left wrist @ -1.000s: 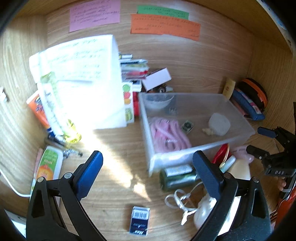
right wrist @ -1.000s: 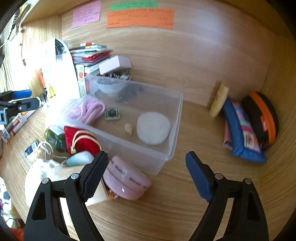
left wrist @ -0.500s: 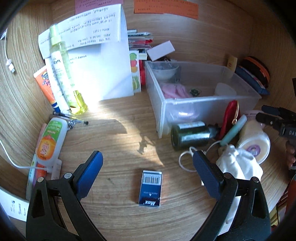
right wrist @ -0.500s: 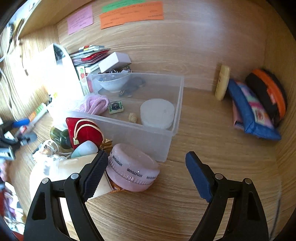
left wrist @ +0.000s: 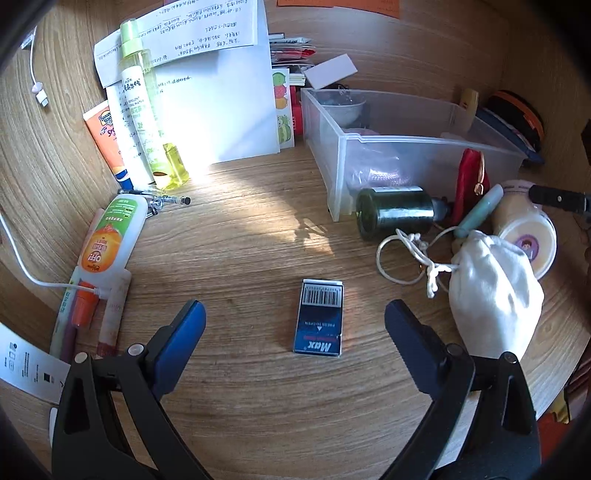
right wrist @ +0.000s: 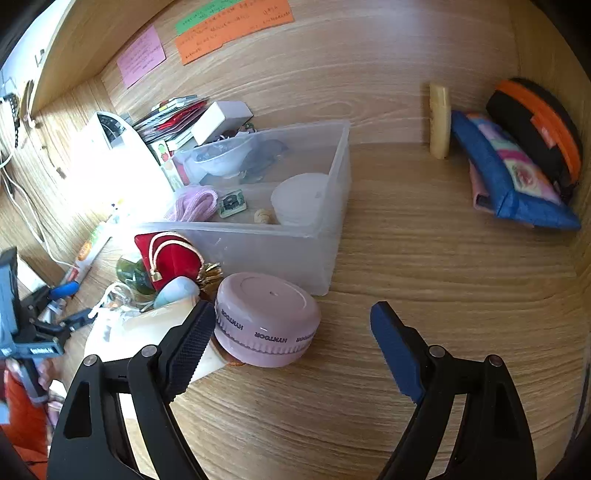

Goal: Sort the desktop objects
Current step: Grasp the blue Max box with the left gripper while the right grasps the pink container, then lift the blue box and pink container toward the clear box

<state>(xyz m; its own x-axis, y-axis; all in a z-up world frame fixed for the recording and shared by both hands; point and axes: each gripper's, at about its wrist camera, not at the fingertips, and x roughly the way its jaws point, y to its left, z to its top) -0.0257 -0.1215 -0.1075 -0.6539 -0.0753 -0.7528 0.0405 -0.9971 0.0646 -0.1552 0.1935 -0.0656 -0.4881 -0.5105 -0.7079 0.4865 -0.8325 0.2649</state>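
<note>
Left gripper (left wrist: 293,319), fingers spread wide and empty, poised over the staple box (left wrist: 320,317) — lower squarely, pinching its 2 long sides; right gripper (right wrist: 291,325) likewise open.

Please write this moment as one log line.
left gripper: open, over blue Max box | right gripper: open, near pink round case

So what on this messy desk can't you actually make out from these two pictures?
- Notes on the wall, right view: writing too small and blurred to read.
- White bag, left view: cloth hides what is inside.
- Clear box, left view: frosted wall blurs its contents.
- Paper stack, right view: washed out by sunlight.
</note>
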